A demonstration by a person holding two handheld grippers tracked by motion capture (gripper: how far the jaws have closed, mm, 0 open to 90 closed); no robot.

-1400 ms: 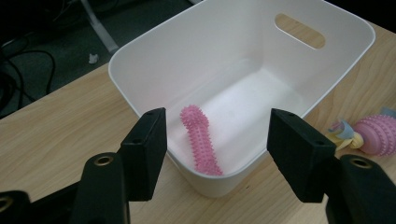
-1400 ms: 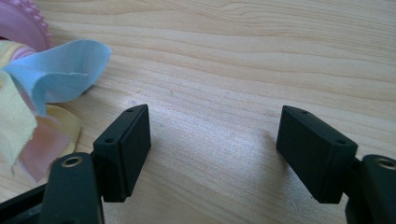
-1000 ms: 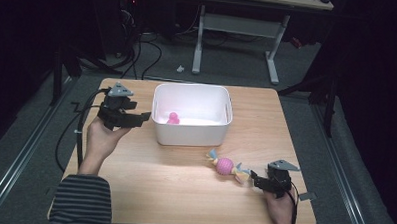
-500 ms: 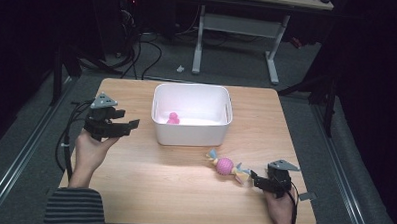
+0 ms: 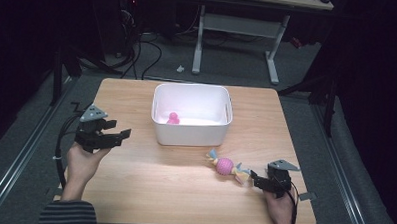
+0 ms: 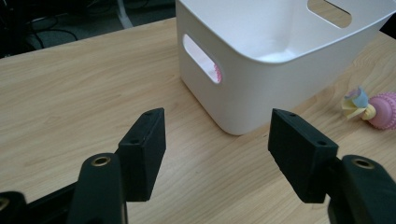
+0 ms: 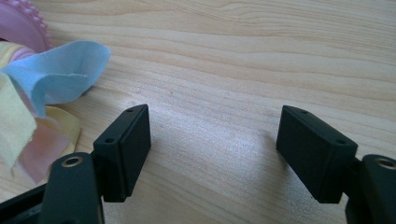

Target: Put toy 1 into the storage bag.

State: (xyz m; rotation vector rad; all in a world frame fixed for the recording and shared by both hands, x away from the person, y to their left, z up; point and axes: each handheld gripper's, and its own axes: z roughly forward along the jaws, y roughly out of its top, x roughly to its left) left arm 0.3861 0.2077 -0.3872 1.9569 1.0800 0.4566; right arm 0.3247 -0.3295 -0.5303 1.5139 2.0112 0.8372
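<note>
White bin [image 5: 192,117] upright at mid-bench, a small pink piece [image 5: 172,118] lying on its floor near the left wall; same pink glimpsed through the handle slot in the left gripper view [image 6: 215,73]. Wooden bench [image 5: 148,190] otherwise bare around the bin. Beyond the far edge: grey floor, loose cables [image 5: 138,55], the white legs of another table [image 5: 273,64].

Pink ball toy [image 5: 225,166] with blue and yellow cloth tails lying on the bench, in front of the bin's right corner, apart from it. In the left gripper view, seen past the bin's corner [image 6: 373,108]. Nothing lying between toy and bin.

Right gripper [image 5: 256,180] low at the bench's near right, just beside the toy's near tails. Jaws wide apart, nothing between them but bare wood; blue cloth tail [image 7: 56,70] just off the left jaw in the right gripper view, whether touching cannot be told.

Left gripper [image 5: 119,137] held over the bench left of the bin, well apart from the toy, pointing towards the bin's left wall. Jaws parted about halfway, holding nothing, touching nothing; bin corner [image 6: 243,112] straight ahead between them.
</note>
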